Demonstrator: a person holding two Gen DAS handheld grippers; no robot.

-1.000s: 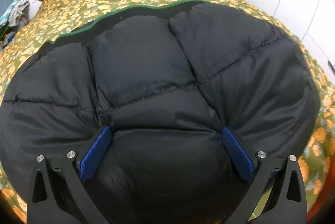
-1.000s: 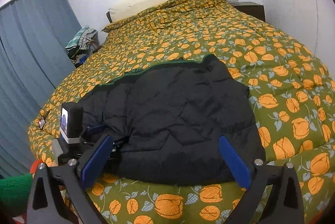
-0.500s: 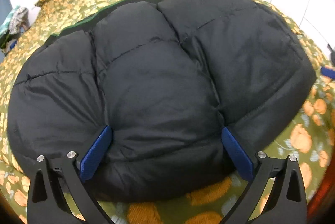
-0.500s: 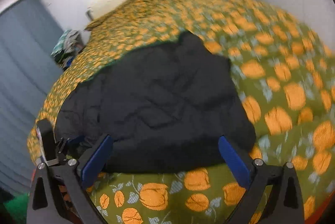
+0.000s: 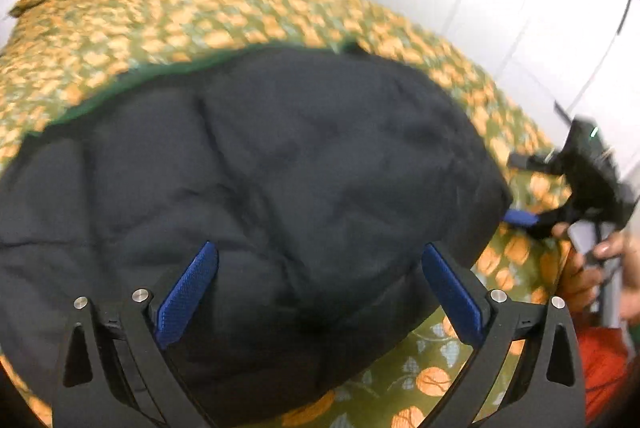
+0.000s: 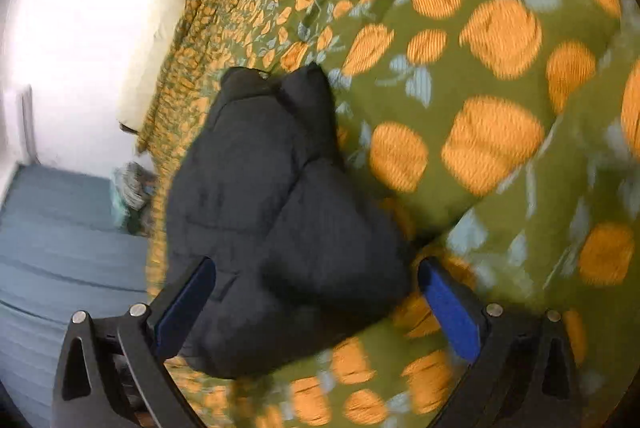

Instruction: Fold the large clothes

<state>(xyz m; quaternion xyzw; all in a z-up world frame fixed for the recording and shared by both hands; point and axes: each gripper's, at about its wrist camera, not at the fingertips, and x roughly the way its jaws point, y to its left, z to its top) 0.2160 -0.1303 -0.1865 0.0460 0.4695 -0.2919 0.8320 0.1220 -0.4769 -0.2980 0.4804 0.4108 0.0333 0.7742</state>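
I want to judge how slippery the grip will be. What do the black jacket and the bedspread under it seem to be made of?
The black jacket looks like a puffy quilted shell, probably synthetic, with a matte to faint sheen: stitched seams divide swollen padded panels. The bedspread looks like soft, matte printed fabric, green with orange flowers; its fibre cannot be told.

Bright, even indoor light; white walls blown out toward glare. Heavy motion blur across bedspread (image 6: 500, 75), worse in right wrist view. Strong fisheye curvature, dark vignette at corners.
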